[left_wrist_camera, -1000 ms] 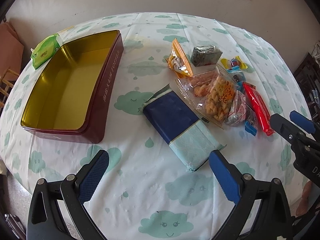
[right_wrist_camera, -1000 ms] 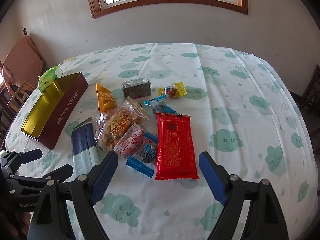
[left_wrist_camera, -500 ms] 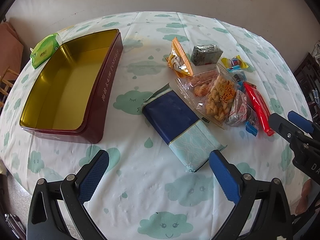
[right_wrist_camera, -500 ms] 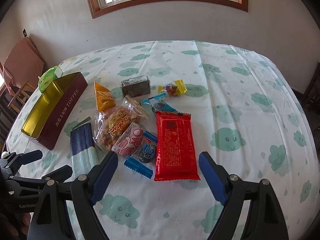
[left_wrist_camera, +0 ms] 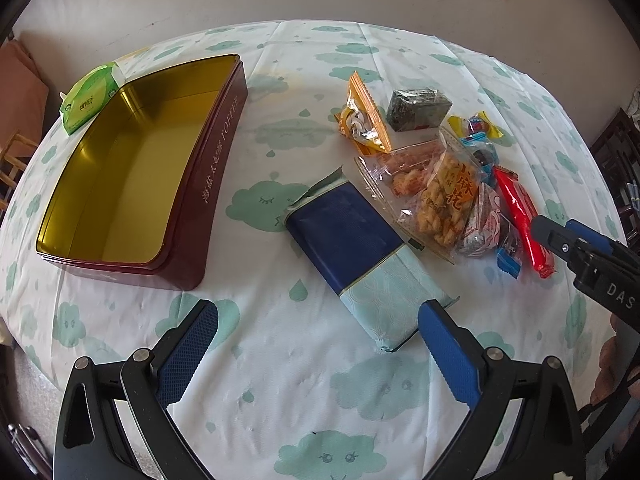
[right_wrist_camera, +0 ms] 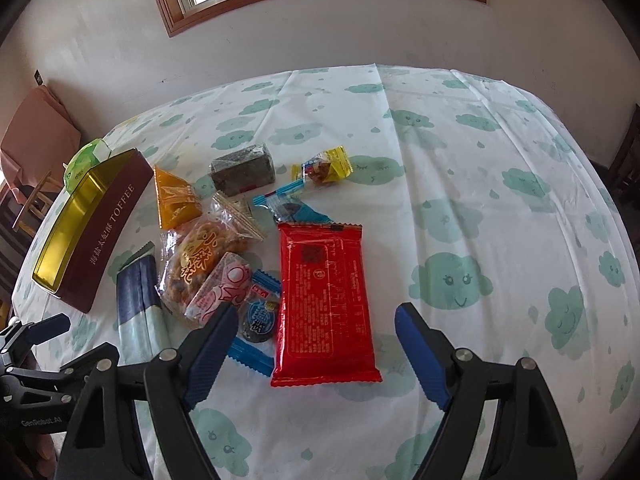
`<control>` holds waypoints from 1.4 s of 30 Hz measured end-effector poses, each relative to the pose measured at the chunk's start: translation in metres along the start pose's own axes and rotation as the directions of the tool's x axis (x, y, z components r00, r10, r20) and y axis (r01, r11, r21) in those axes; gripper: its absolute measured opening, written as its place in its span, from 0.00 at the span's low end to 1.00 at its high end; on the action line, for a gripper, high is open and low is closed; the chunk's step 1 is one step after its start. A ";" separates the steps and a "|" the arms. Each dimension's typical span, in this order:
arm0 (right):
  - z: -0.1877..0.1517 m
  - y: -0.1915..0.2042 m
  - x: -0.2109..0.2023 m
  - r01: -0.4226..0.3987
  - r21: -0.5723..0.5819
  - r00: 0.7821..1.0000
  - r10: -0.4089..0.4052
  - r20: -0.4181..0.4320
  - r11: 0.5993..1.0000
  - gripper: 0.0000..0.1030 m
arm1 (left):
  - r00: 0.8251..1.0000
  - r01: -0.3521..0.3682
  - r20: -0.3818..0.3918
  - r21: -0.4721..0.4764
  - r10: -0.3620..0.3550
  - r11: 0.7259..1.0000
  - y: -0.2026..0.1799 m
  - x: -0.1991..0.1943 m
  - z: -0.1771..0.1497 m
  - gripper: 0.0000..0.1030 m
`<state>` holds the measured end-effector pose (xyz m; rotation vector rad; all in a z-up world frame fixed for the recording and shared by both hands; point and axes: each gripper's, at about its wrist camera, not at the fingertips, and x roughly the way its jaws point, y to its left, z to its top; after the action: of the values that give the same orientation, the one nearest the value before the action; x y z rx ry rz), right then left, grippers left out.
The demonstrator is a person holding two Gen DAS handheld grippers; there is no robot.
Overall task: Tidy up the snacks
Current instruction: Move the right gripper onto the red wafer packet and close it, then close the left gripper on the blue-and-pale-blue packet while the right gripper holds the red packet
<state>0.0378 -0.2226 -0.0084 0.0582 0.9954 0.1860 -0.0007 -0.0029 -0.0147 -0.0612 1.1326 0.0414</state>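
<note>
Hovering over the table, the right gripper [right_wrist_camera: 312, 340] is facing the red pack [right_wrist_camera: 326, 304], which is lying just ahead between its fingers — long axis running away from them. This hand is the nearer one. Its jaws have just been closing a little but are standing wide, touching nothing. The left gripper [left_wrist_camera: 318, 340] is open too — empty, near the blue pack [left_wrist_camera: 360, 256]. The tin [left_wrist_camera: 208, 184] is waiting at the left.

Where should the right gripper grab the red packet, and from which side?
Across its narrow width near the near end, coming down from above. The red packet lies flat, lengthwise between the open right gripper, its right edge clear; a blue candy crowds its left edge.
</note>
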 end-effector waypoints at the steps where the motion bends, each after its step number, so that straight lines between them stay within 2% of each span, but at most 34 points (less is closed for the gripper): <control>1: 0.002 -0.001 0.004 0.003 -0.001 1.000 -0.003 -0.007 1.000 0.77 | 1.000 0.001 -0.001 -0.001 -0.001 1.000 0.000 0.001 0.001 0.96; 7: 0.010 -0.011 0.023 -0.009 0.023 0.999 0.010 -0.038 1.000 0.69 | 1.000 -0.002 -0.008 -0.008 0.002 1.000 0.001 0.004 0.005 0.96; 11: 0.012 -0.016 0.032 -0.025 0.032 0.998 0.027 -0.058 0.999 0.59 | 1.000 -0.006 -0.016 -0.007 0.006 1.000 0.000 0.006 0.007 0.96; 15: 0.010 -0.016 0.035 -0.001 0.010 0.998 0.002 -0.056 1.000 0.55 | 1.000 -0.010 -0.028 -0.007 0.010 1.000 -0.002 0.009 0.010 0.96; 24: 0.001 -0.009 0.034 0.029 -0.095 0.999 -0.032 -0.033 0.995 0.54 | 0.999 0.005 -0.049 -0.017 -0.006 1.000 -0.005 0.011 0.014 0.96; 28: -0.003 0.000 0.035 0.074 -0.178 0.997 -0.077 -0.012 0.981 0.53 | 0.998 0.010 -0.055 -0.028 -0.012 1.000 -0.005 0.010 0.016 0.96; 33: 0.000 -0.016 0.033 0.087 -0.121 0.996 -0.085 0.021 0.989 0.44 | 0.996 0.038 -0.076 -0.047 -0.042 0.998 -0.004 0.009 0.020 0.96; 38: 0.007 -0.044 0.035 0.127 -0.049 0.990 -0.124 0.059 0.991 0.44 | 0.991 0.061 -0.113 -0.076 -0.069 0.995 -0.006 0.014 0.025 0.93; 42: 0.008 -0.049 0.036 0.134 -0.036 0.988 -0.131 0.077 0.990 0.44 | 0.983 0.073 -0.155 -0.133 -0.094 0.988 -0.004 0.023 0.030 0.88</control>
<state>0.0696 -0.2637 -0.0404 -0.0379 0.9170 0.0819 0.0368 -0.0050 -0.0230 -0.2291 1.2873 0.0339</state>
